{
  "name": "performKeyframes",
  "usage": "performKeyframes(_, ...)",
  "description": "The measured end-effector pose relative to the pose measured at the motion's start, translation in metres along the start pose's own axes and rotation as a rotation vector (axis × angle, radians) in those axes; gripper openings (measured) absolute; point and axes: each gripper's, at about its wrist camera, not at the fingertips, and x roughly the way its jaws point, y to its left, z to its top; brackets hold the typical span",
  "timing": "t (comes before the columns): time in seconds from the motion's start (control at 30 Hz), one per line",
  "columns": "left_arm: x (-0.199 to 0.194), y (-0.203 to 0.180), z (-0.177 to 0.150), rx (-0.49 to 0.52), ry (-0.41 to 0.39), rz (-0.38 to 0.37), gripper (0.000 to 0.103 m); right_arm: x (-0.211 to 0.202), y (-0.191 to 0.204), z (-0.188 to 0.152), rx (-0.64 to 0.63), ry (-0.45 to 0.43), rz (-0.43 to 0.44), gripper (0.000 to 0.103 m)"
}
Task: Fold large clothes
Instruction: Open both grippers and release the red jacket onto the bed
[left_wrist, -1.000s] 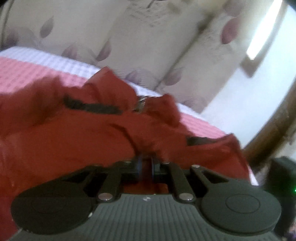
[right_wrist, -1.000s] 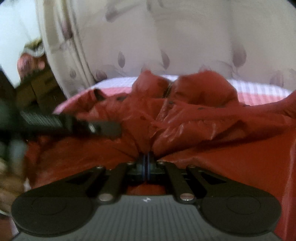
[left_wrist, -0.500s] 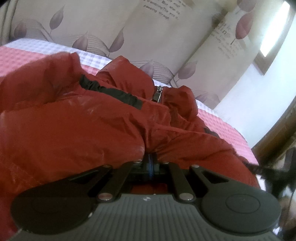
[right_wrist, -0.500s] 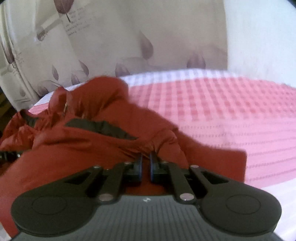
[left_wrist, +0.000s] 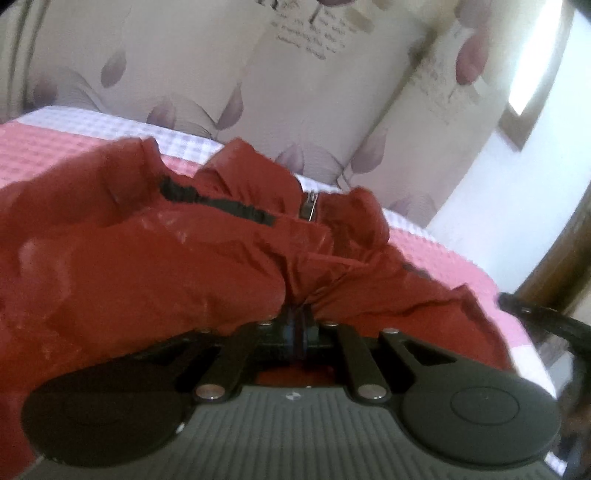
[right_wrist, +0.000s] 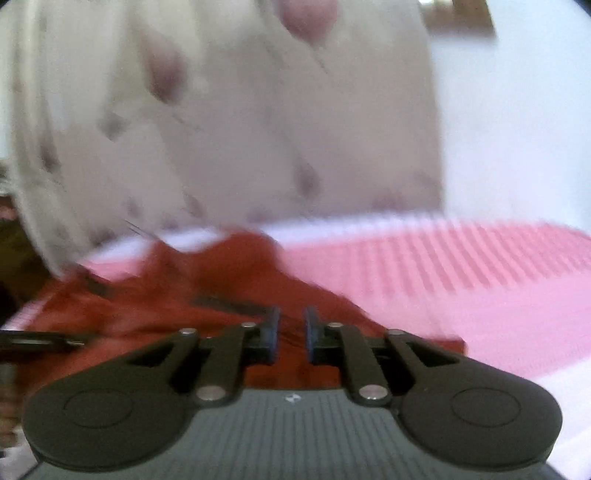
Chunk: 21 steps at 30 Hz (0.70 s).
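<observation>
Since a second ago: right gripper (right_wrist: 291, 336) has swung across from the jacket's bunched middle toward its edge by the open bed; both sets of jaws have just been opening.
Garment: one red jacket (left_wrist: 155, 273), puffy and shiny, lying crumpled on the bed (right_wrist: 480, 295).
Jacket details: one black trim strip (left_wrist: 218, 203) across the upper panel; one metal zipper pull (left_wrist: 309, 210) near the collar.
Left gripper (left_wrist: 297, 326): fingers nearly together, with a gathered fold of red cloth pinched at their tips.
Right gripper: fingers parted, a clear gap between the blue pads; red cloth shows behind the gap, but nothing is pressed between them. View badly blurred.
Bed cover: one, pink-and-white checked, bare beyond the jacket on the right.
Backdrop: one leaf-print curtain (left_wrist: 295, 96) behind the bed.
Step in hand: judged to be the end of a fold, the right side let go and the left loosening.
Next move calls for: freeing the left pinch, then choosing a fresh edge or sleeve to take up; slippery padded cloth may spring back open.
Count of grippers: two.
</observation>
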Motion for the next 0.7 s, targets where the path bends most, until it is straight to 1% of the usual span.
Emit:
performKeyframes(0.03, -0.004, -0.001, 0.001, -0.008, -0.004, -0.004, 0.026, -0.012, 0.010, 0.001, -0.023, -0.030, 0.025, 0.026)
performKeyframes(0.07, -0.009, -0.003, 0.002, -0.006, -0.013, 0.000, 0.034, -0.025, 0.024, 0.001, -0.058, -0.070, 0.061, 0.037)
performKeyframes(0.1, -0.013, -0.006, 0.003, 0.004, -0.022, 0.014, 0.040, -0.033, 0.034, -0.001, -0.084, -0.098, 0.094, 0.054)
performKeyframes(0.13, -0.018, -0.010, 0.002, 0.019, -0.033, 0.029, 0.045, -0.040, 0.045, -0.004, -0.109, -0.120, 0.129, 0.063)
performKeyframes(0.17, -0.023, -0.013, 0.002, 0.036, -0.043, 0.042, 0.055, -0.046, 0.058, -0.008, -0.135, -0.140, 0.165, 0.075)
performKeyframes(0.2, -0.028, -0.015, 0.001, 0.049, -0.049, 0.053, 0.065, -0.049, 0.068, -0.012, -0.153, -0.149, 0.194, 0.075)
performKeyframes(0.23, -0.032, -0.018, 0.001, 0.062, -0.059, 0.070, 0.070, -0.049, 0.078, -0.014, -0.168, -0.148, 0.216, 0.075)
performKeyframes(0.3, -0.040, -0.023, -0.001, 0.088, -0.080, 0.106, 0.086, -0.047, 0.097, -0.019, -0.204, -0.133, 0.228, 0.075)
performKeyframes(0.33, -0.043, -0.025, -0.001, 0.104, -0.090, 0.134, 0.089, -0.043, 0.106, -0.020, -0.224, -0.124, 0.234, 0.075)
performKeyframes(0.37, -0.046, -0.027, -0.001, 0.119, -0.102, 0.157, 0.091, -0.040, 0.113, -0.023, -0.243, -0.114, 0.240, 0.075)
performKeyframes(0.47, -0.055, -0.026, -0.001, 0.129, -0.117, 0.162, 0.092, -0.033, 0.126, -0.028, -0.259, -0.095, 0.253, 0.075)
performKeyframes(0.57, -0.061, -0.022, 0.000, 0.121, -0.114, 0.165, 0.093, -0.033, 0.133, -0.035, -0.270, -0.085, 0.242, 0.075)
performKeyframes(0.63, -0.065, -0.019, 0.000, 0.128, -0.120, 0.187, 0.095, -0.031, 0.134, -0.038, -0.268, -0.074, 0.244, 0.075)
performKeyframes(0.7, -0.067, -0.017, -0.001, 0.134, -0.123, 0.193, 0.096, -0.030, 0.134, -0.042, -0.265, -0.064, 0.241, 0.075)
